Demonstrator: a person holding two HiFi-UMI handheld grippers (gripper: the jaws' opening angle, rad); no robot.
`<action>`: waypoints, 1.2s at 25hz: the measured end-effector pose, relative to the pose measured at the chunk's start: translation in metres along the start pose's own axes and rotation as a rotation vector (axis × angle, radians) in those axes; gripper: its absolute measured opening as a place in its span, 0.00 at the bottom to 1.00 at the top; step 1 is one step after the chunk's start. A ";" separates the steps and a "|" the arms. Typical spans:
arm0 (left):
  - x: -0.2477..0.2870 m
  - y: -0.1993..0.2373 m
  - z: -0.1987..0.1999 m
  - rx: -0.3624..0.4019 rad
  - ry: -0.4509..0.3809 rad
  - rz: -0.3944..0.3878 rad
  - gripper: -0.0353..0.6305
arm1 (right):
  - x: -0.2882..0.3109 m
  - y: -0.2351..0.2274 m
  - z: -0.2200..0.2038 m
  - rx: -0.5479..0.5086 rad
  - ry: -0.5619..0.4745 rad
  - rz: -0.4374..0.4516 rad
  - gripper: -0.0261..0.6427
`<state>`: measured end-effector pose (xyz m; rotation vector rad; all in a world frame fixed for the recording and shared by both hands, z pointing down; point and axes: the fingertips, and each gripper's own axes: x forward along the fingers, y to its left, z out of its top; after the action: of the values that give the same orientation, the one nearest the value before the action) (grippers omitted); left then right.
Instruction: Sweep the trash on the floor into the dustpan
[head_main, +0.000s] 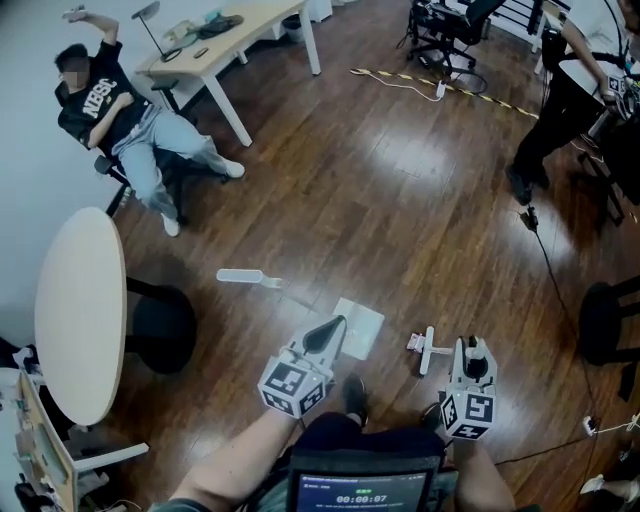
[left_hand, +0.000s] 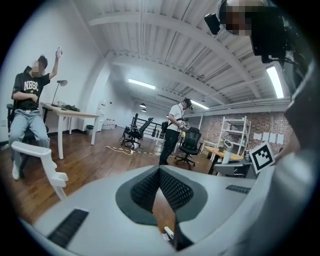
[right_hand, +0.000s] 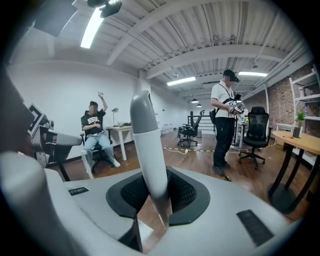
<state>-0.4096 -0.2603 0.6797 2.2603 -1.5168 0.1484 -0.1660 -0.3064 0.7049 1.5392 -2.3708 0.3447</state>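
Two grippers hang low over the brown wooden floor (head_main: 400, 200). The left gripper (head_main: 326, 334), jaws closed together on nothing, points at a flat white plastic dustpan (head_main: 362, 328). A small pink scrap of trash (head_main: 414, 343) lies just beside a white broom head (head_main: 428, 352). The right gripper (head_main: 476, 362) is clamped on the broom's upright grey-white handle (right_hand: 147, 145).

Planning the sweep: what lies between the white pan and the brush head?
One small scrap of trash, close beside the brush head; the head view shows it.
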 end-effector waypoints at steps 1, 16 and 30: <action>-0.008 0.006 -0.001 -0.001 0.004 0.004 0.06 | 0.005 0.014 0.003 0.000 -0.001 0.016 0.19; -0.119 0.083 0.002 -0.056 -0.066 0.100 0.06 | 0.042 0.231 0.039 0.006 0.008 0.216 0.19; -0.163 0.065 0.037 -0.081 -0.131 0.103 0.06 | -0.009 0.226 0.092 0.021 -0.053 0.162 0.18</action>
<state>-0.5387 -0.1550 0.6136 2.1664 -1.6761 -0.0315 -0.3798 -0.2413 0.6072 1.3844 -2.5477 0.3695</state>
